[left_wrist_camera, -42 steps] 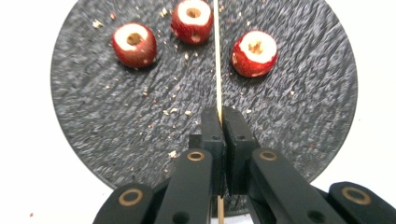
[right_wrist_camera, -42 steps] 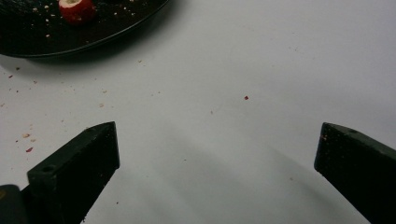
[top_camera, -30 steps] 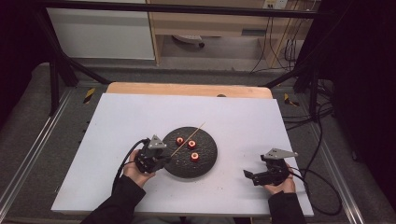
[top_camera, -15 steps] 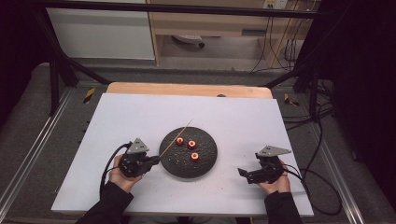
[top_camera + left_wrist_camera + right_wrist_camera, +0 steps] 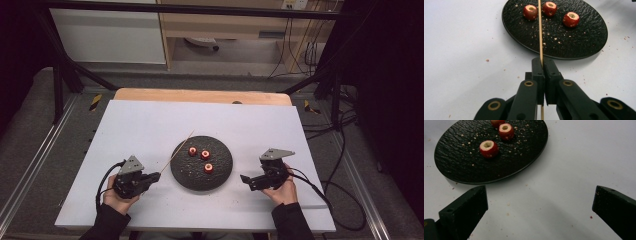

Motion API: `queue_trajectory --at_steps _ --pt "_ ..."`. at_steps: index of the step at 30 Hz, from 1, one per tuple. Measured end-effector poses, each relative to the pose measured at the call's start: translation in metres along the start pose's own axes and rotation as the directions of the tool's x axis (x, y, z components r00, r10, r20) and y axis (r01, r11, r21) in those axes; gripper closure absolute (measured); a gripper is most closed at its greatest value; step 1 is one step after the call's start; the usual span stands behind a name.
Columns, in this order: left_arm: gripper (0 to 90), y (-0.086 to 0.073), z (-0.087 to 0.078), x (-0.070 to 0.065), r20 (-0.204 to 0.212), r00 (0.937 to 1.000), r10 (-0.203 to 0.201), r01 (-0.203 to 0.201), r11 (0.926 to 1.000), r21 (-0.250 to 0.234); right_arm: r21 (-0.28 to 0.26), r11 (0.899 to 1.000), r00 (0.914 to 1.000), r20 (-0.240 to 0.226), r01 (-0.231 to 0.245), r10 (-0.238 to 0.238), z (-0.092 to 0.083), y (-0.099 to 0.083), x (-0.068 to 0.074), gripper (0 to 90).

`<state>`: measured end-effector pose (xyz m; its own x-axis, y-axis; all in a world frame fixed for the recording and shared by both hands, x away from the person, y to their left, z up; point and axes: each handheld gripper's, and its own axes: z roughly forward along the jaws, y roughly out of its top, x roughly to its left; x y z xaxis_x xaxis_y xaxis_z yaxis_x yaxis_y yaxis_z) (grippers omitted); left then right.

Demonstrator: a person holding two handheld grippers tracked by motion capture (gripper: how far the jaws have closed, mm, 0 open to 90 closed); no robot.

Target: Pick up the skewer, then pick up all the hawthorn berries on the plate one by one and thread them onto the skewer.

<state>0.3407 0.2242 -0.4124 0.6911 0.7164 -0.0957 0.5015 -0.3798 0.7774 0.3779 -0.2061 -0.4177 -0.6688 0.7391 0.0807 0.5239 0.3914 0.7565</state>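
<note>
1. Left tongs point(image 5: 155, 176) are clamped on a thin wooden skewer point(image 5: 540, 30). In the left gripper view it runs straight up the middle of the frame from between the closed jaws, across the black plate point(image 5: 584, 42), passing between two of the cored red fruit pieces point(image 5: 530, 12).
2. Right tongs point(image 5: 245, 178) are wide open w/ nothing between the jaws, sitting lower right of the plate in the high view.
3. Three fruit pieces sit on the plate, center of the high view. The nearest one point(image 5: 488, 148) lies upper left in the right gripper view, apart from the other two.
4. What could go wrong imo: the skewer's long and thin and held near one end, so the tip prob wobbles and could miss the hole. The pieces are small and round, so a push could roll one across the plate, maybe off it, unless the right tongs steady it. Too much side force could snap the stick.
5. Surface: plain white tabletop point(image 5: 140, 125) w/ crumbs scattered by the plate. A wooden edge shows at the back.
6. Room: dark frame rails, grey floor, cables upper right, pale cabinet upper left.
</note>
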Motion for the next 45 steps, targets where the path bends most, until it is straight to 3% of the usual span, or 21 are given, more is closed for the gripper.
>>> queue_trajectory --at_steps 21,27,29,32,36,38,40,44,45 --pt "87.6 -0.020 -0.009 0.008 0.020 0.9995 -0.026 0.026 0.9988 -0.041 0.039 0.998 0.9985 -0.028 0.047 -0.046 0.036 0.051 0.029 1.6" --pt "87.5 -0.023 -0.009 0.010 0.017 0.9996 -0.024 0.024 0.9991 -0.035 0.089 0.994 0.9970 -0.037 0.071 -0.068 0.052 0.068 0.037 2.4" --pt "87.5 -0.023 -0.010 0.010 0.017 0.9996 -0.025 0.025 0.9990 -0.037 0.120 0.988 0.9950 -0.038 0.096 -0.093 0.060 0.075 0.040 4.5" --pt "87.5 -0.024 -0.010 0.010 0.015 0.9996 -0.023 0.024 0.9991 -0.036 0.141 0.986 0.9951 -0.042 0.094 -0.089 0.065 0.081 0.043 6.7" --pt "87.5 -0.024 -0.009 0.010 0.013 0.9997 -0.021 0.021 0.9994 -0.028 0.193 0.973 0.9908 -0.063 0.130 -0.120 0.075 0.091 0.051 12.8" --pt "87.5 -0.024 -0.009 0.010 0.012 0.9997 -0.021 0.021 0.9993 -0.030 0.204 0.970 0.9903 -0.069 0.132 -0.120 0.077 0.092 0.052 14.6" --pt "87.5 -0.024 -0.009 0.010 0.010 0.9998 -0.019 0.019 0.9994 -0.028 0.243 0.959 0.9875 -0.094 0.146 -0.126 0.080 0.095 0.055 20.6" --pt "87.5 -0.024 -0.008 0.010 0.010 0.9998 -0.018 0.019 0.9995 -0.025 0.263 0.954 0.9853 -0.130 0.142 -0.111 0.084 0.097 0.057 25.4" --pt "87.5 -0.024 -0.008 0.010 0.009 0.9998 -0.019 0.019 0.9995 -0.024 0.290 0.946 0.9846 -0.138 0.144 -0.108 0.088 0.097 0.056 28.8"
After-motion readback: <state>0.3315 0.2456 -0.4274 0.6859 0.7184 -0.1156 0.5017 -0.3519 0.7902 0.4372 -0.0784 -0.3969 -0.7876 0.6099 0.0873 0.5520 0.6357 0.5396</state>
